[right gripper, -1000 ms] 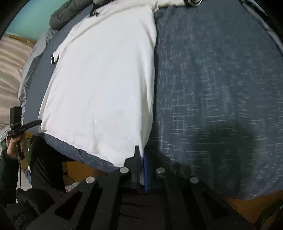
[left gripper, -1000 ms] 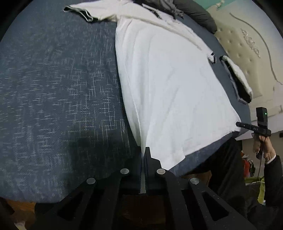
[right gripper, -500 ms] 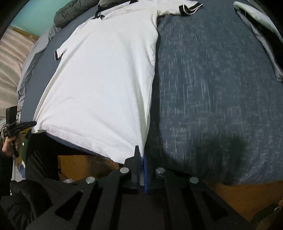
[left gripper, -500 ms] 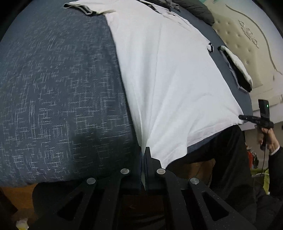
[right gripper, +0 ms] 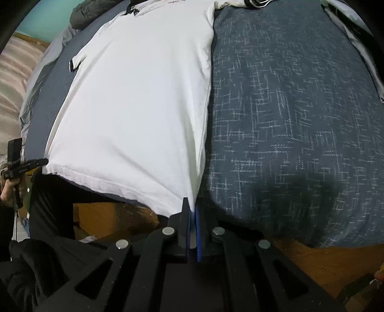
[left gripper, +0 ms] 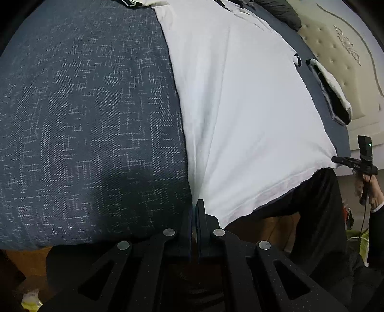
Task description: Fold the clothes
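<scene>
Up close, left hand-held gripper (left gripper: pixel 196 211) clenched tight on one bottom corner of the white shirt (left gripper: pixel 240 100), cloth pinched between the black fingers (left gripper: pixel 201 213). Same on the other side: right hand-held gripper (right gripper: pixel 190 211) clenched on the other bottom corner of the white shirt (right gripper: pixel 144 100), with a blue pad showing on one finger. Both pointing steeply down at the edge of the bed (left gripper: pixel 84 120). Bottom hem hanging a little over the near edge of the bed, pulled straight between the two corners, dark trousers (left gripper: pixel 312 204) of the person just below it. Brown floor (right gripper: pixel 324 264) down under the bed edge. Further off, shirt lying flat and spread out on the dark blue bed cover with small white lines on it. Short sleeves with dark trim out to each side, collar end at the far side of the bed. Another white and black piece of clothing (left gripper: pixel 333 96) lying apart from the shirt, near the bed's side. At the very back, a grey puffy thing (right gripper: pixel 93 12) past the collar, and a cream padded headboard (left gripper: pixel 340 55) off to one side.
</scene>
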Available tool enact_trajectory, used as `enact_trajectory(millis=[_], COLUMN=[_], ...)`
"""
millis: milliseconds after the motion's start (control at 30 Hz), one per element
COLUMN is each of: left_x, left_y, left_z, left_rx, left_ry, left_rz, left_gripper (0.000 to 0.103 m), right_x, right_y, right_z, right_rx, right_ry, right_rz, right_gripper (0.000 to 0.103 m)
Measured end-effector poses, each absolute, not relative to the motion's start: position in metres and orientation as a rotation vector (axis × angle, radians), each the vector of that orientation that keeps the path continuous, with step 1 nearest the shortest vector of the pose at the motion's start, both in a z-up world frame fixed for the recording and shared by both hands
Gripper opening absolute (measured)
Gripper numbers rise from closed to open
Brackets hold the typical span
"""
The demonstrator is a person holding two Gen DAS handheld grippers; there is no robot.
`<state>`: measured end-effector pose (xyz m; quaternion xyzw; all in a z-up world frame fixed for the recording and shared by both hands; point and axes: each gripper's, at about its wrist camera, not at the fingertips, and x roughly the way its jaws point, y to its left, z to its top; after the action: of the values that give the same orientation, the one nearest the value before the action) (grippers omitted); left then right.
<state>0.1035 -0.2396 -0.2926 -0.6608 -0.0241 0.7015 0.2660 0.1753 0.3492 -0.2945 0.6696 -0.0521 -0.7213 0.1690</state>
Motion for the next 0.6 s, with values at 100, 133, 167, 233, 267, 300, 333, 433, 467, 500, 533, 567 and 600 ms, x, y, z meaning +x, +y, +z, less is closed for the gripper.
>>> enact_trajectory(millis=[100, 133, 167, 233, 267, 300, 333, 433, 467, 500, 533, 567, 600], left_x=[0.097, 0.094, 0.090, 0.084, 0.081, 0.078, 0.071, 0.054, 0.048, 0.041, 0.035, 0.027, 0.020], left_y=[-0.247, -0.250, -0.250, -0.254, -0.257, -0.260, -0.261, -0.263, -0.257, -0.241, -0.224, -0.208, -0.198], left_z=[-0.282, -0.278, -0.274, -0.266, -0.263, -0.259, -0.256, -0.258, -0.262, -0.270, -0.277, -0.285, -0.291], left_rx=[-1.781, -1.774, -1.768, -1.754, -1.746, -1.736, -1.727, -1.714, -1.715, -1.720, -1.726, -1.731, -1.737], left_ry=[-0.056, -0.061, -0.065, -0.066, -0.066, -0.066, -0.071, -0.122, -0.140, -0.152, -0.163, -0.176, -0.199], left_rz=[1.919, 1.931, 1.941, 1.961, 1.972, 1.986, 2.002, 2.035, 2.042, 2.044, 2.046, 2.047, 2.043], left_gripper=[0.006, 0.008, 0.008, 0.013, 0.015, 0.020, 0.025, 0.028, 0.028, 0.029, 0.029, 0.029, 0.029], right_x=[0.172, 0.171, 0.170, 0.166, 0.164, 0.161, 0.159, 0.148, 0.145, 0.142, 0.139, 0.137, 0.137], right_y=[0.354, 0.356, 0.359, 0.362, 0.363, 0.364, 0.365, 0.368, 0.368, 0.367, 0.365, 0.362, 0.360], right_z=[-0.291, -0.289, -0.288, -0.285, -0.283, -0.281, -0.279, -0.274, -0.273, -0.273, -0.276, -0.279, -0.284], right_rx=[1.909, 1.913, 1.918, 1.924, 1.924, 1.920, 1.917, 1.893, 1.880, 1.872, 1.875, 1.884, 1.895], right_ry=[-0.166, -0.168, -0.164, -0.150, -0.147, -0.149, -0.152, -0.187, -0.204, -0.216, -0.220, -0.223, -0.228], right_rz=[-2.063, -2.068, -2.072, -2.082, -2.086, -2.090, -2.094, -2.111, -2.109, -2.107, -2.108, -2.105, -2.095], right_gripper=[0.006, 0.006, 0.006, 0.007, 0.008, 0.010, 0.011, 0.022, 0.022, 0.024, 0.025, 0.030, 0.030])
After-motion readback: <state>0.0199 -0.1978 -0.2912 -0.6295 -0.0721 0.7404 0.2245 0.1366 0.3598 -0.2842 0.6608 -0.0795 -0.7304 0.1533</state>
